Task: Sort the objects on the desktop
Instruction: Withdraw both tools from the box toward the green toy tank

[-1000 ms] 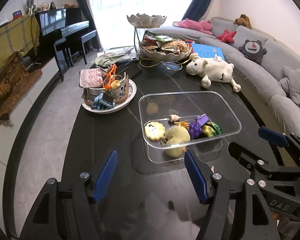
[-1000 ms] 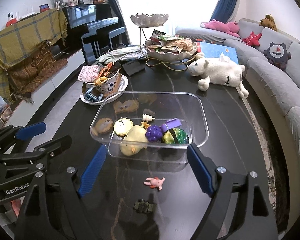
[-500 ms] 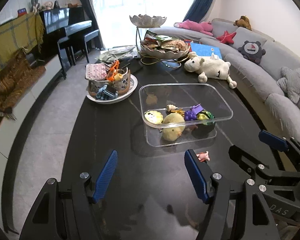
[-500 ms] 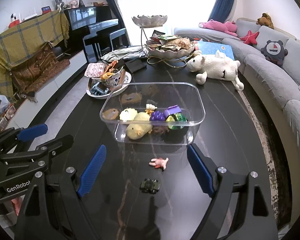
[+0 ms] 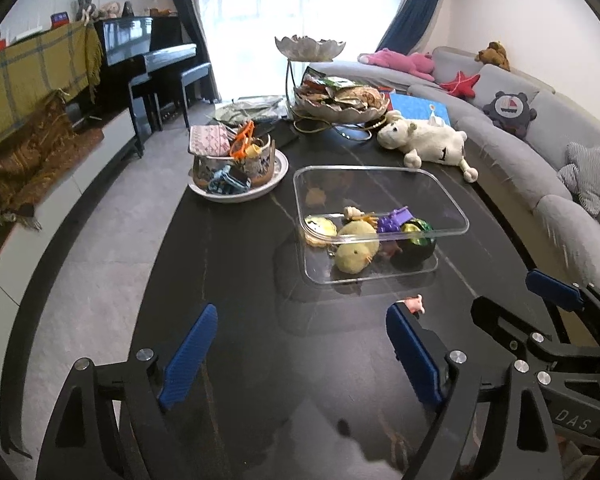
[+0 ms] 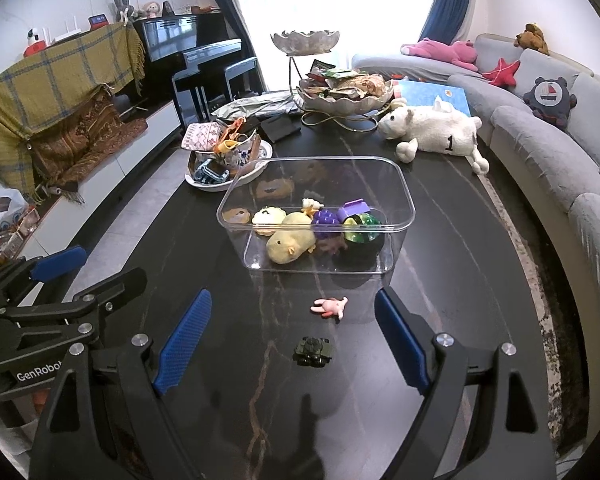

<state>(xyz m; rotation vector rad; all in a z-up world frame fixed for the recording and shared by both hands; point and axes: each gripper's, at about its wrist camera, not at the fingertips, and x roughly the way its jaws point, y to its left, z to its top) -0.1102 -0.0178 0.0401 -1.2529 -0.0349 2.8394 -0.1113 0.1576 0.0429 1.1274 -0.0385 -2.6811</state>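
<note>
The right gripper hovers over the dark tabletop with its fingers spread and holding nothing. Between them, nearest, lies a small green toy vehicle; just beyond it lies a pink figurine. The left gripper is likewise spread and empty, the pink figurine peeking just past its right fingertip. Farther on stands the clear plastic bin holding a yellow plush chick, purple grapes and a green ball. Beyond sits a white plate of clutter.
</note>
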